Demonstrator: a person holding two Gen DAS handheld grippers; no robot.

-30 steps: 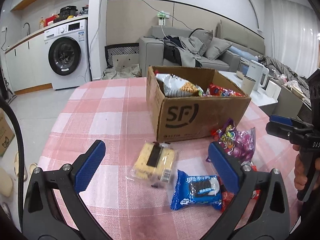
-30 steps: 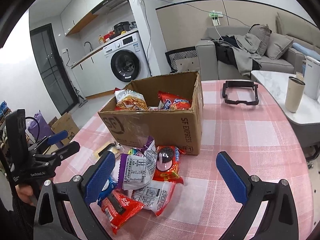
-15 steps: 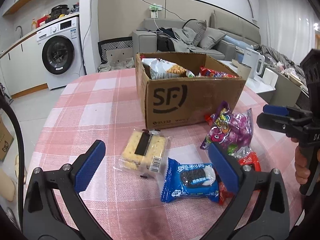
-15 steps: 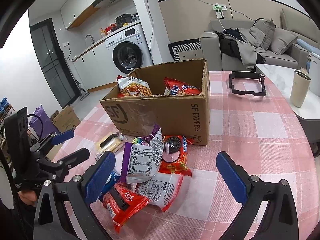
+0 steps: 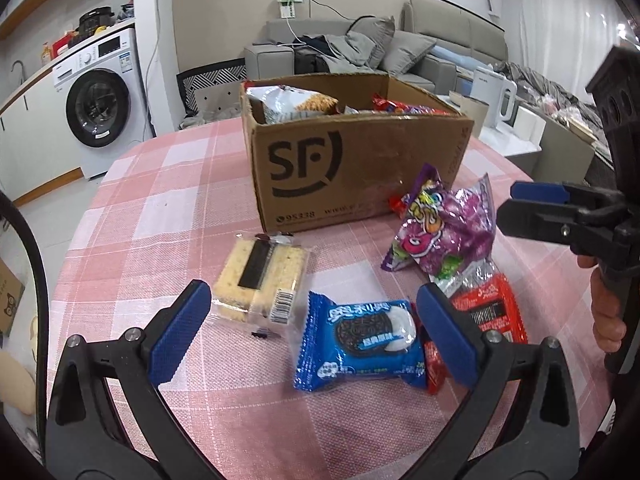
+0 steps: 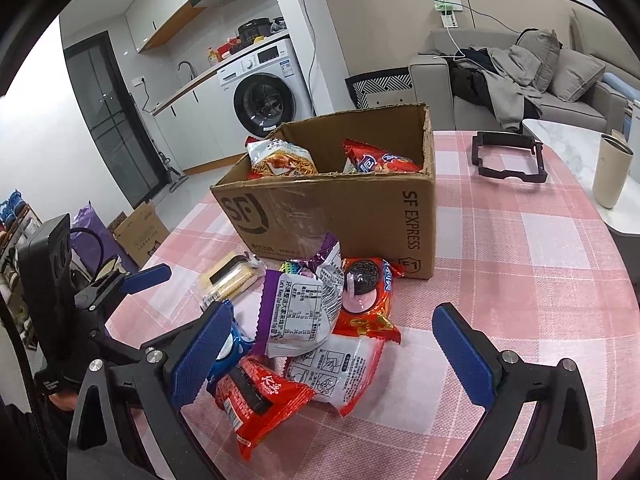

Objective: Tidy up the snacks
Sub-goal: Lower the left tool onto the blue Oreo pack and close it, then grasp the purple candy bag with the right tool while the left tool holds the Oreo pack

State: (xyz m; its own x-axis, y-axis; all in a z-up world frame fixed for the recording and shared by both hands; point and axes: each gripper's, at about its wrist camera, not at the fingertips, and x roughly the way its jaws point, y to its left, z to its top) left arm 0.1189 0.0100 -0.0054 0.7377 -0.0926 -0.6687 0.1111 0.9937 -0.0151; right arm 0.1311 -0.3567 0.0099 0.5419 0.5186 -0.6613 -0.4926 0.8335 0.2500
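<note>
On the pink checked tablecloth (image 5: 168, 208) the corrugated cardboard box (image 5: 352, 168) stands open and part-filled, with loose snacks heaped just in front of it. The left gripper (image 5: 312, 332) and right gripper (image 6: 332, 354) both hover spread wide, holding nothing. The left is probably best lowered squarely over the slippery blue cookie packet (image 5: 360, 344), pinching its puffed middle rather than the crimped edge, clear of the clear-wrapped cracker pack (image 5: 262, 276) beside it.

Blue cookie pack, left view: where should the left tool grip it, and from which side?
Judging by its pose, grip the blue pack across its puffed middle, coming straight down. It lies flat between the open left tool fingers, crimped ends left and right; avoid the red packet tucked under its right end.
</note>
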